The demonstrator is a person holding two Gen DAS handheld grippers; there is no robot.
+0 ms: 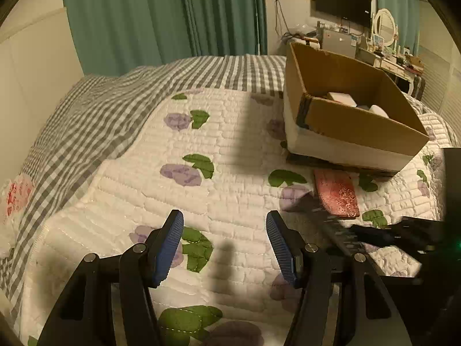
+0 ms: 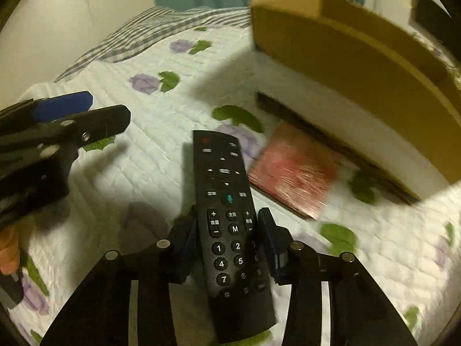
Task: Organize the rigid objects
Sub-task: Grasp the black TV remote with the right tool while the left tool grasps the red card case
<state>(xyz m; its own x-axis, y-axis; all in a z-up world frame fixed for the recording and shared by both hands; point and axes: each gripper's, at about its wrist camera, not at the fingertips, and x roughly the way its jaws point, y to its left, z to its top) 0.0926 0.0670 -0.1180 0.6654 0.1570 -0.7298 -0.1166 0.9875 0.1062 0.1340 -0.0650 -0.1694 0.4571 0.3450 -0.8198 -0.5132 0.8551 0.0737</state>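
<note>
A black remote control (image 2: 224, 190) lies lengthwise between the fingers of my right gripper (image 2: 227, 216), which is shut on its number-pad half just above the flowered quilt (image 2: 161, 155). A flat red patterned item (image 2: 294, 170) lies on the quilt right of the remote, against the foot of a cardboard box (image 2: 345, 43). My left gripper (image 1: 224, 219) stands open over the quilt (image 1: 219, 144) with nothing between its blue pads (image 1: 168, 248). The red item (image 1: 337, 193) and the box (image 1: 360, 121) are ahead to its right. The box holds white objects (image 1: 343, 99).
A grey checked blanket (image 1: 95, 109) covers the far left of the bed. Green curtains (image 1: 161, 14) hang behind. A dresser with a mirror (image 1: 384, 26) and a wall screen (image 1: 343, 1) stand at the back right. A person's fingers (image 2: 8, 253) show at the left edge.
</note>
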